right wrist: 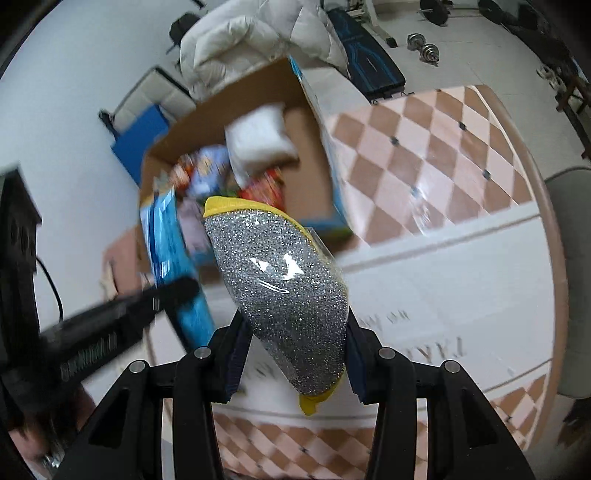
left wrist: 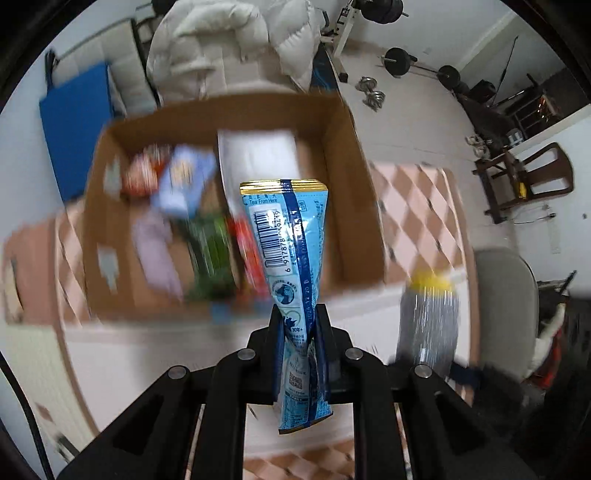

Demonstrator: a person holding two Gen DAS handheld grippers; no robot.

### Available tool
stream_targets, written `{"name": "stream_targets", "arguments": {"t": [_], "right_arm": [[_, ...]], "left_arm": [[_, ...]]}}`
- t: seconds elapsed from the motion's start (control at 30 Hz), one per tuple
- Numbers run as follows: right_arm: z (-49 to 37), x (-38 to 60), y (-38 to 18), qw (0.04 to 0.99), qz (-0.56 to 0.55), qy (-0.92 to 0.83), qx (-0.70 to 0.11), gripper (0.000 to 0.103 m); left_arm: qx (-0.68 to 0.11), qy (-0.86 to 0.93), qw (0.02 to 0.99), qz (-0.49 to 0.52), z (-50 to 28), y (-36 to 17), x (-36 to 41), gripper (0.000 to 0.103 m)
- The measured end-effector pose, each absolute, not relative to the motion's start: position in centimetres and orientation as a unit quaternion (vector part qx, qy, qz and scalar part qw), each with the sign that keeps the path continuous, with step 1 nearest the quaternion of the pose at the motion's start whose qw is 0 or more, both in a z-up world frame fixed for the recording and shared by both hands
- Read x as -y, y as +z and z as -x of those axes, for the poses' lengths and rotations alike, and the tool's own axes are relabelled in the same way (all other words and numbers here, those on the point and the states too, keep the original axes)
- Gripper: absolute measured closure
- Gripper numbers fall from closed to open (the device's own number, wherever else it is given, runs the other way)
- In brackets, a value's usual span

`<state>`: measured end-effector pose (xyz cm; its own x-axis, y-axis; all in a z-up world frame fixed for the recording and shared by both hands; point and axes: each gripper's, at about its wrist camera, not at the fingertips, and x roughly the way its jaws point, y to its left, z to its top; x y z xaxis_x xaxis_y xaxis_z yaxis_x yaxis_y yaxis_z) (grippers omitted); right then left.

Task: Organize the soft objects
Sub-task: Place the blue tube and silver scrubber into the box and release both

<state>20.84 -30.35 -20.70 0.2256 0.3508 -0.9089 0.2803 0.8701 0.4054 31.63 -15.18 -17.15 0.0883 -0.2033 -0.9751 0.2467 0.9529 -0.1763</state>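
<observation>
My left gripper (left wrist: 300, 325) is shut on a light blue packet (left wrist: 286, 236) with a barcode and gold top edge, held upright above the table in front of the cardboard box (left wrist: 347, 155). My right gripper (right wrist: 295, 332) is shut on a silver glitter sponge (right wrist: 291, 295) with yellow trim, wrapped in clear film, also held up short of the cardboard box (right wrist: 314, 166). The box holds a white pillow-like pack (left wrist: 258, 155) and several coloured soft packets, blurred. The sponge (left wrist: 428, 317) shows at the right of the left wrist view; the blue packet (right wrist: 173, 258) shows at the left of the right wrist view.
The box sits on a table (right wrist: 443, 155) with a pink and brown checked top and a white band. A grey chair (left wrist: 506, 306) stands at the right edge. A white duvet (left wrist: 229, 33), a blue mat (left wrist: 74, 125) and gym weights (left wrist: 399, 59) lie beyond.
</observation>
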Motion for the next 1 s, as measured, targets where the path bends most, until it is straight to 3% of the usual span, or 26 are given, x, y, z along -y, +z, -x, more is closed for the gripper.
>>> {"name": "stream_targets", "arguments": {"t": [0.27,0.7,0.77,0.83,0.9,1.0], "right_arm": [[-28.4,30.3,-22.9,0.717,-0.317,-0.021,-0.621,0.055],[-32.6,30.7,-26.7,0.692,-0.339,-0.07,-0.633,0.054],[-33.1,30.6,-27.4,0.685,-0.333,-0.07,-0.645,0.052],[-33.5,30.4,-27.9,0.68,-0.325,-0.069,-0.654,0.047],[-33.7,30.3,-28.0,0.683,-0.31,-0.072,-0.657,0.031],[-34.0,29.7,-28.1,0.684,-0.3,-0.061,-0.662,0.023]], "left_arm": [[-0.701,-0.159,0.694,-0.036,-43.1,-21.0,18.6,0.09],[-0.745,-0.167,0.642,-0.065,-49.1,-26.2,23.5,0.086],[-0.748,-0.165,0.64,-0.059,-49.4,-26.4,23.4,0.083],[-0.741,-0.167,0.647,-0.067,-49.5,-26.1,23.3,0.072],[-0.735,-0.169,0.652,-0.077,-49.5,-25.7,23.1,0.063],[-0.727,-0.17,0.661,-0.075,-49.3,-24.9,22.2,0.048]]}}
